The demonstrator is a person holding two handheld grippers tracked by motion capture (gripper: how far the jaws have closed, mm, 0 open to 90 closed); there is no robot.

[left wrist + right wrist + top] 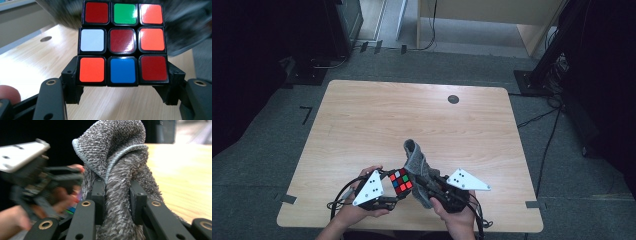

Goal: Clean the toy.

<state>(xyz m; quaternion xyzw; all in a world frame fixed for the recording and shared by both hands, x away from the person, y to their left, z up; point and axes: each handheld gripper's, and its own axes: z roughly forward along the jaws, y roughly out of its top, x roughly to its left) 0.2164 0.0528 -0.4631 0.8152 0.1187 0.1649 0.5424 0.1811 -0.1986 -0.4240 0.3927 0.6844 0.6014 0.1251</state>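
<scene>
A scrambled puzzle cube (400,181) with red, orange, green, white and blue stickers hangs just above the table's near edge. My left gripper (388,187) is shut on the cube (122,42), its black jaws clamping the bottom row from both sides. A grey fluffy cloth (418,167) stands up right beside the cube and touches its right side. My right gripper (424,186) is shut on the cloth (117,170), which bunches up between its jaws. The left gripper (32,175) and its hand appear blurred at the left of the right gripper view.
The wooden table (362,115) stretches away beyond the hands, with a dark round cable hole (453,99) near its far edge. Dark stands and cables line the grey floor around it. Tape marks (288,199) sit near the front corners.
</scene>
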